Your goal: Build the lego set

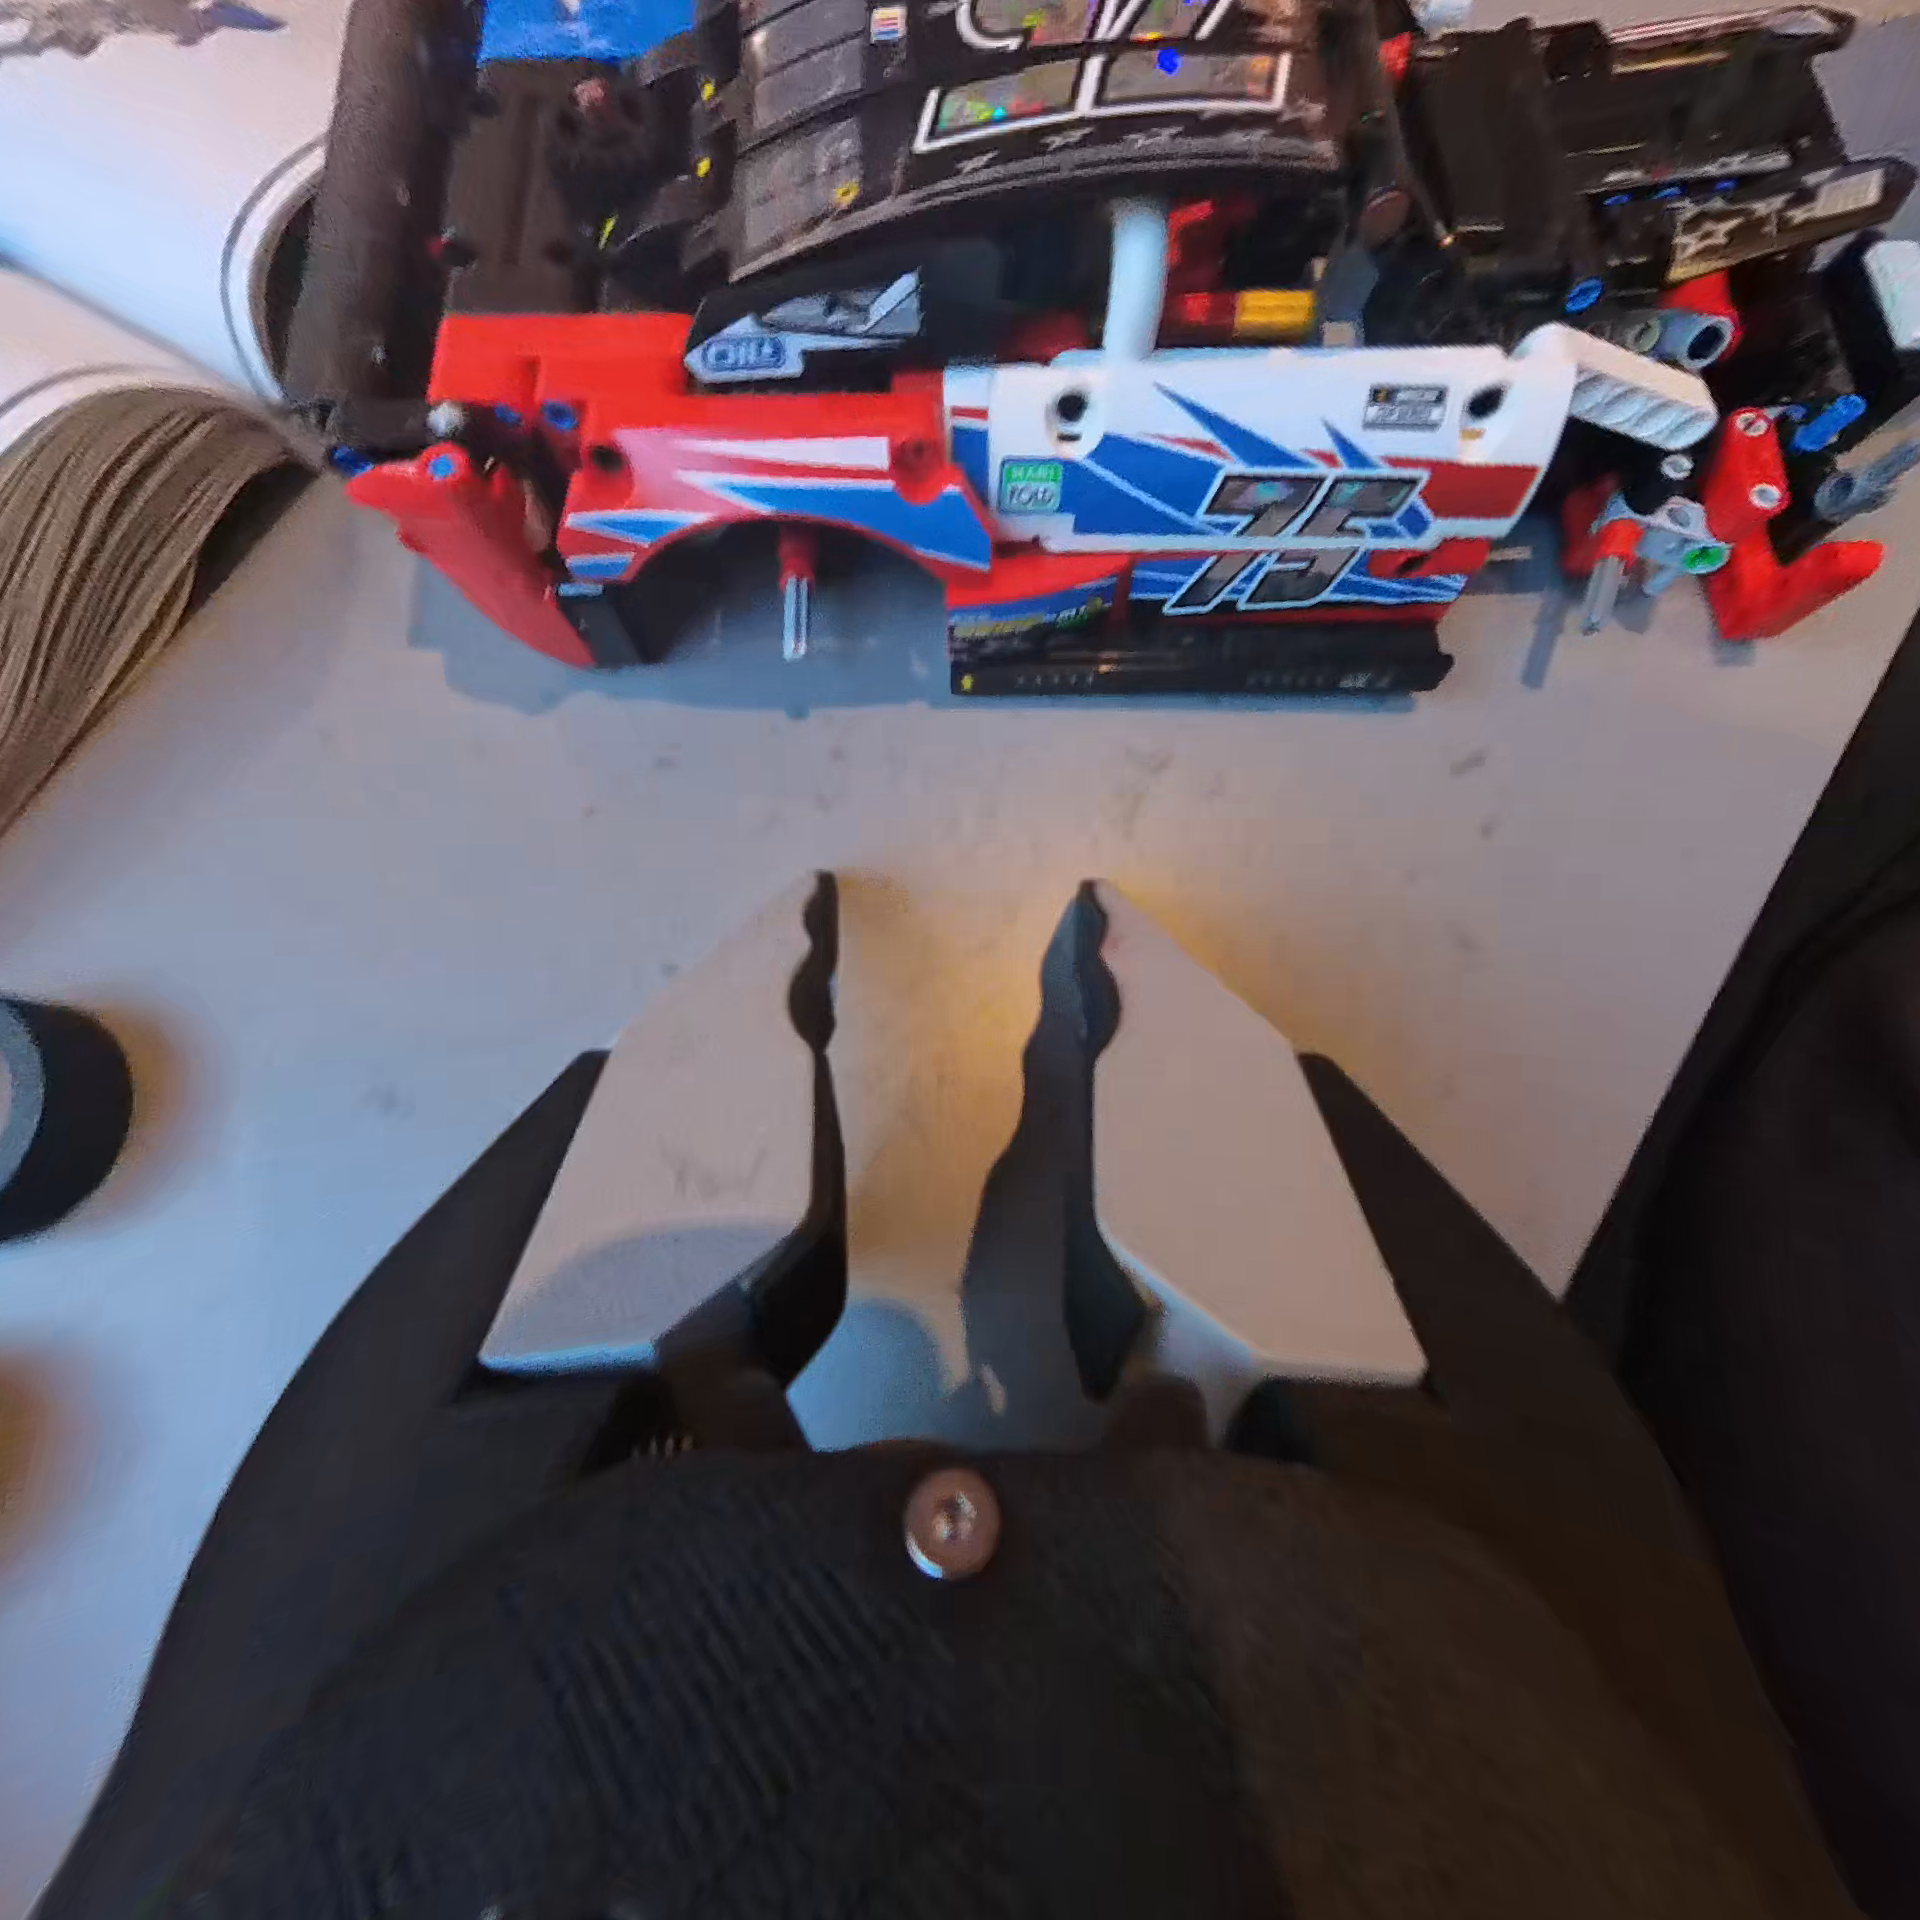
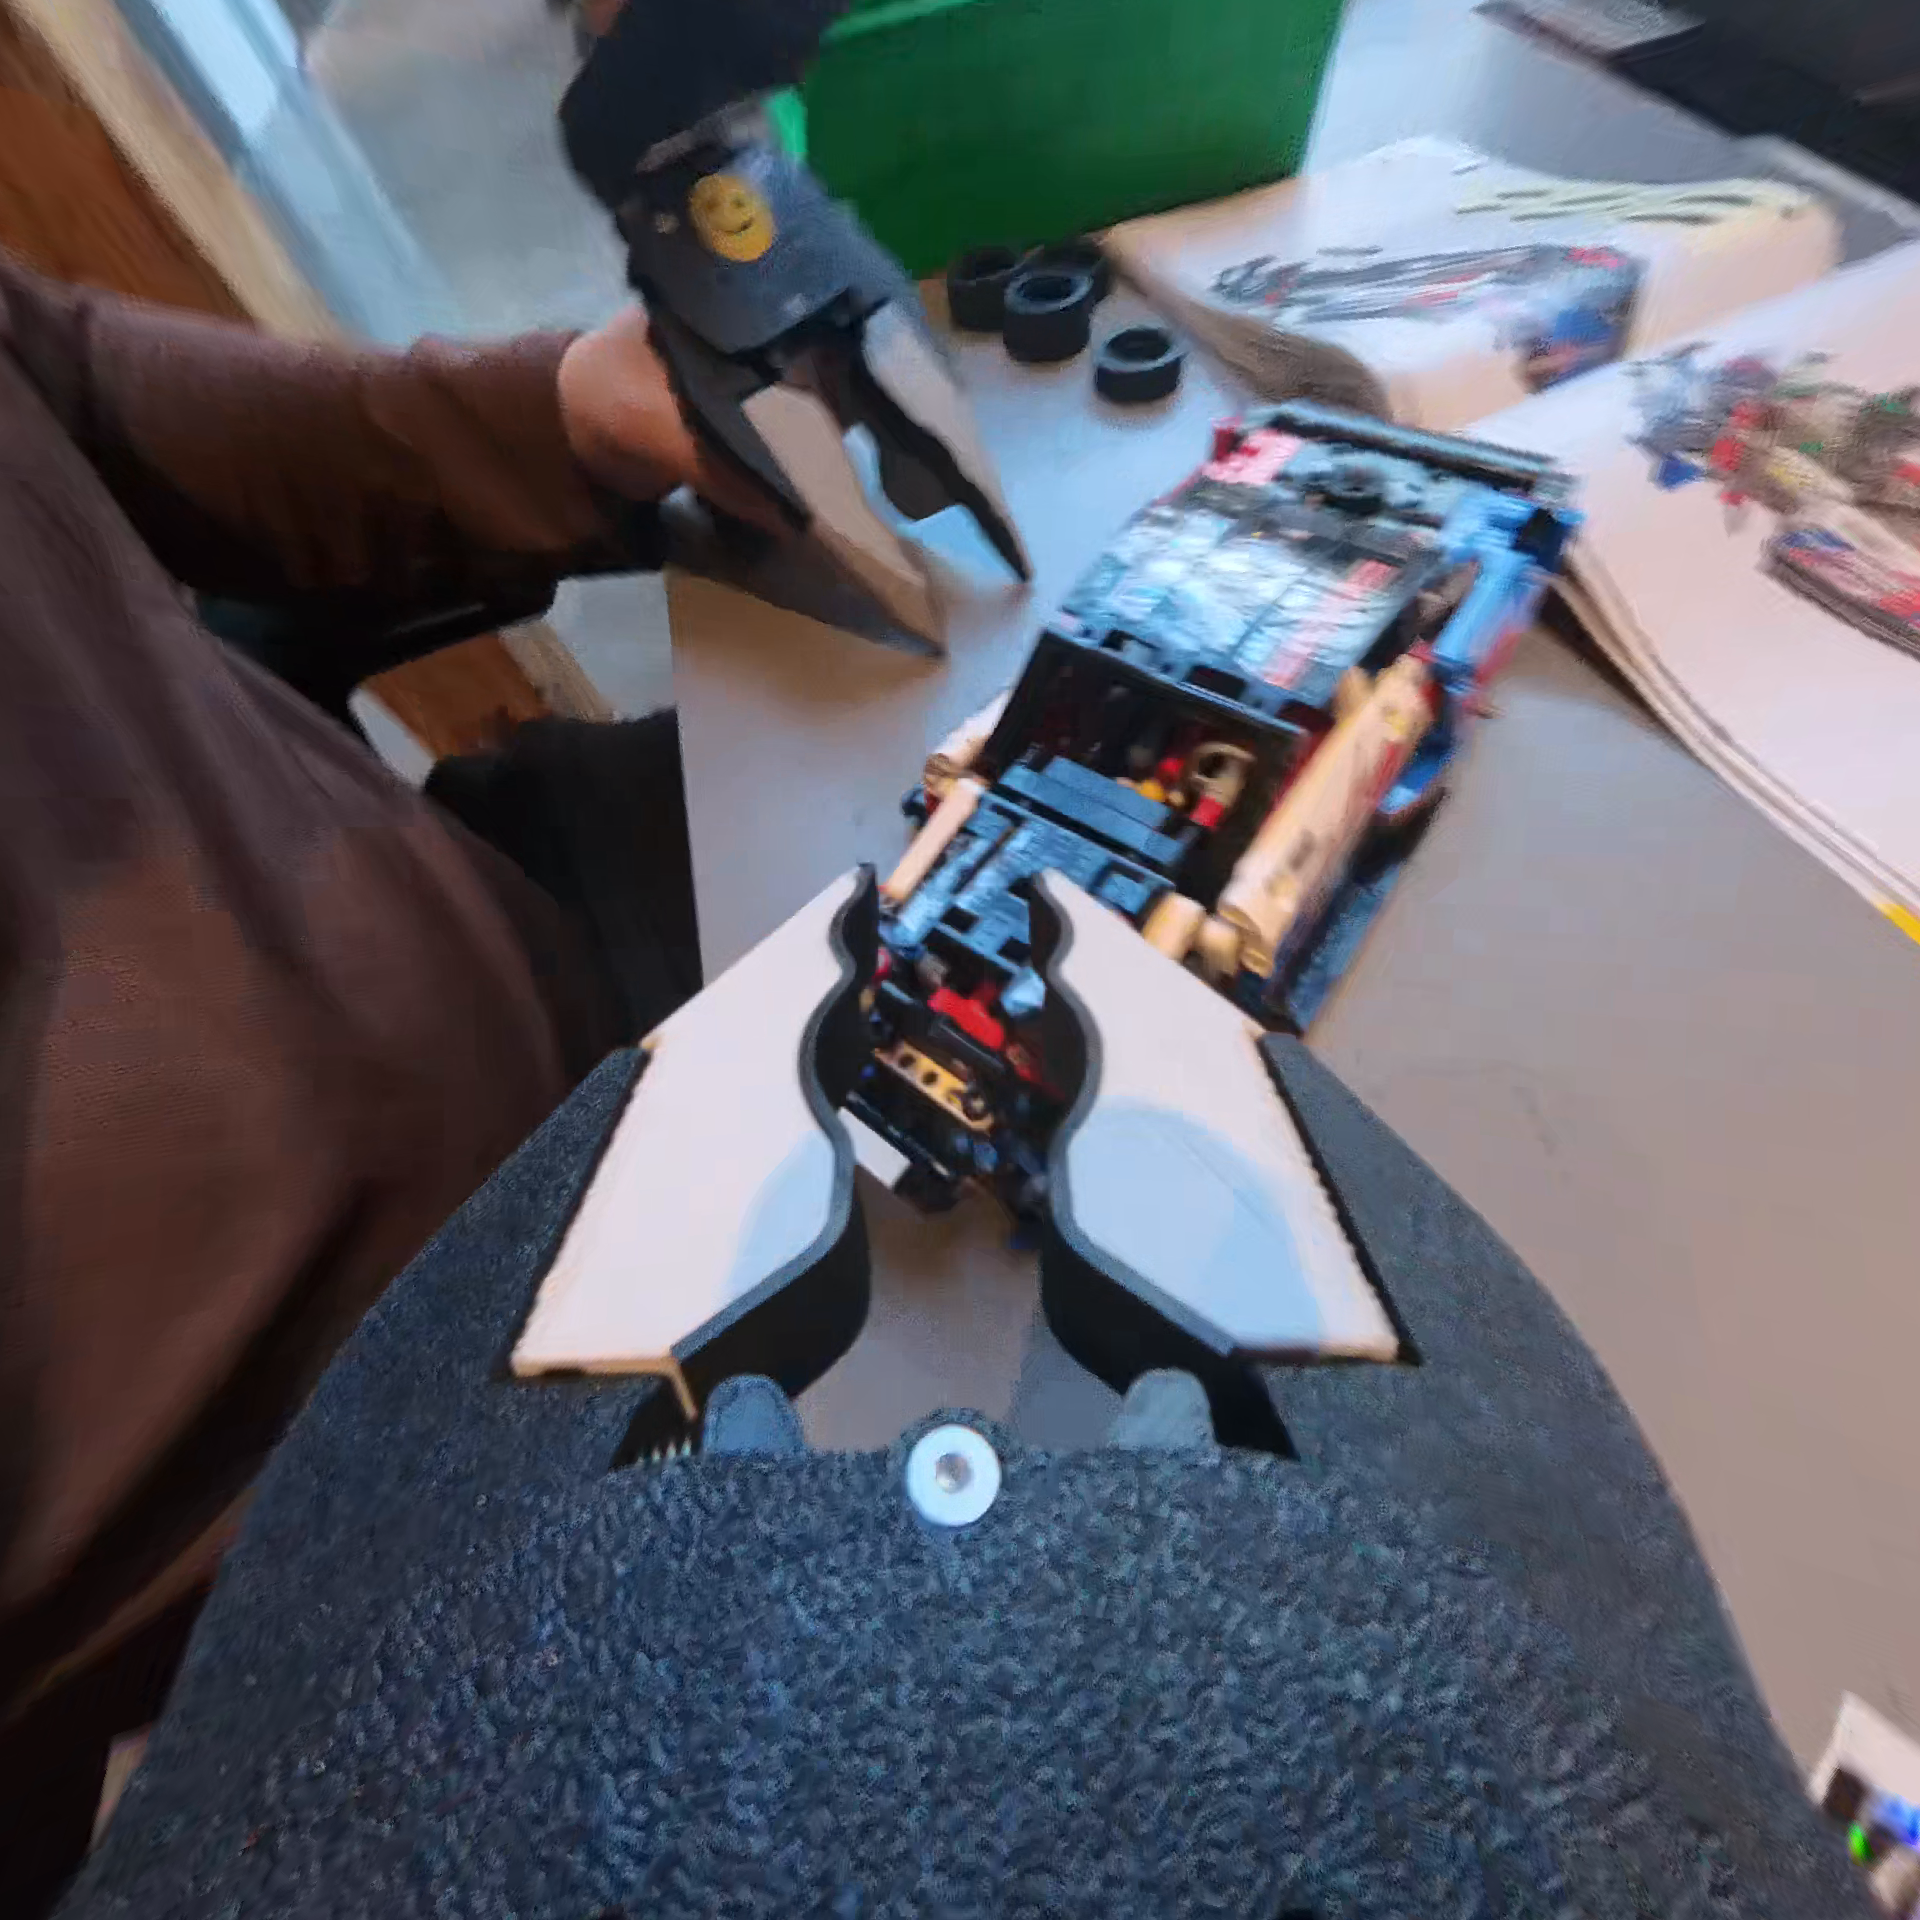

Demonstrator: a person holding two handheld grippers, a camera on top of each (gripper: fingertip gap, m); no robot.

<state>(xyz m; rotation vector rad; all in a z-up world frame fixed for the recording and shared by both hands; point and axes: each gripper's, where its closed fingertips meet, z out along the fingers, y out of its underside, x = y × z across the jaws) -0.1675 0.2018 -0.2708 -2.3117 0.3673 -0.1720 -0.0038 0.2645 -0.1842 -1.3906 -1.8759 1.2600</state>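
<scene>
Left wrist view: lego car (image 1: 1039, 416) broadside.

Both tongs parted, empty

Left tongs (image 1: 956, 883) hover level; right tongs (image 2: 951, 883) tilt downward; left hand (image 2: 634, 416) grips its handle.

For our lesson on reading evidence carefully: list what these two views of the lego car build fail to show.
- Left wrist view: the car's roof and far side are cut off by the top edge.
- Right wrist view: the car's near end sits behind the right tool's fingers; contact cannot be told.
- Right wrist view: the booklet pages and loose tyres are blurred.
</scene>
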